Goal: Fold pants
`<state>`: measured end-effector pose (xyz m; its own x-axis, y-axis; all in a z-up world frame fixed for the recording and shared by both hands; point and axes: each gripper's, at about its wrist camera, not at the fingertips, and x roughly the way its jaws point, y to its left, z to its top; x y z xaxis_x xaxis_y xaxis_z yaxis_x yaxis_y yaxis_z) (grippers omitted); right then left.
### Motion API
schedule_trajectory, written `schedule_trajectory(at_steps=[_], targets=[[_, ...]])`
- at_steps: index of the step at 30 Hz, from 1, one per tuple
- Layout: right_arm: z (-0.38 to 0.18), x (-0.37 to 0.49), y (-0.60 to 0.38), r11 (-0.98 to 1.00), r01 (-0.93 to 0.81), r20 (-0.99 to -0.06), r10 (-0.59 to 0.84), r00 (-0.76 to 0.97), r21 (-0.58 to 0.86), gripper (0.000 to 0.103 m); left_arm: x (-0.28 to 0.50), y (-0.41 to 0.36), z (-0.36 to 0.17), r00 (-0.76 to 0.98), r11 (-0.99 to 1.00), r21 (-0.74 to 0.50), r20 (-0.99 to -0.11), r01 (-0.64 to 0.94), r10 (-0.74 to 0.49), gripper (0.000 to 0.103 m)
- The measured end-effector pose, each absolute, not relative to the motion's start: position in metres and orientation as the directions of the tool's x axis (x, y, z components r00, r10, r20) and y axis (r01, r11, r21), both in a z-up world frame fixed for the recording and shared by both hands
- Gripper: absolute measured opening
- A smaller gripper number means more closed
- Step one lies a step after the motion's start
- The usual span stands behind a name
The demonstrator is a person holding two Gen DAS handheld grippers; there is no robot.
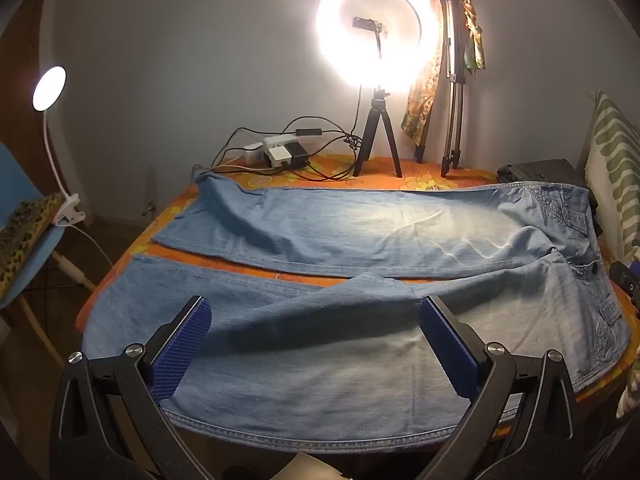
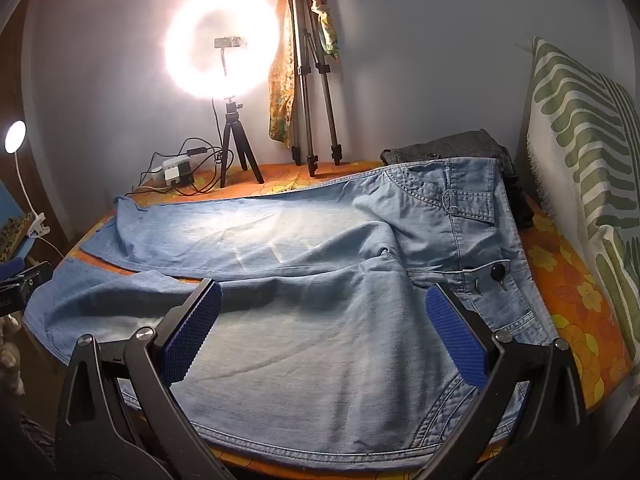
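Left wrist view, pants (image 1: pixel 340 232) spread flat, jaws wide

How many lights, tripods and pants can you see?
Lights: 2, ring light and clip lamp
Tripods: 2, small black tripod and tall tripod
Pants: 1, blue jeans
Total: 5
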<state>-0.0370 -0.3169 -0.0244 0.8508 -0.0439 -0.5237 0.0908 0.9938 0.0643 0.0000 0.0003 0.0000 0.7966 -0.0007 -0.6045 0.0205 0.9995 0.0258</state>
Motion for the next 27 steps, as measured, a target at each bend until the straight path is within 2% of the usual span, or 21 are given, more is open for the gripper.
schedule_trajectory(at_steps=[27], targets=[[-0.0237,-0.0379,-0.3169,0.994,0.089,-0.523,-0.042,0.851,0.065,0.103,0.0004,-0.0004,0.0005,0.796,0.999,0.027,-0.605,0.020,0.001,0.103]])
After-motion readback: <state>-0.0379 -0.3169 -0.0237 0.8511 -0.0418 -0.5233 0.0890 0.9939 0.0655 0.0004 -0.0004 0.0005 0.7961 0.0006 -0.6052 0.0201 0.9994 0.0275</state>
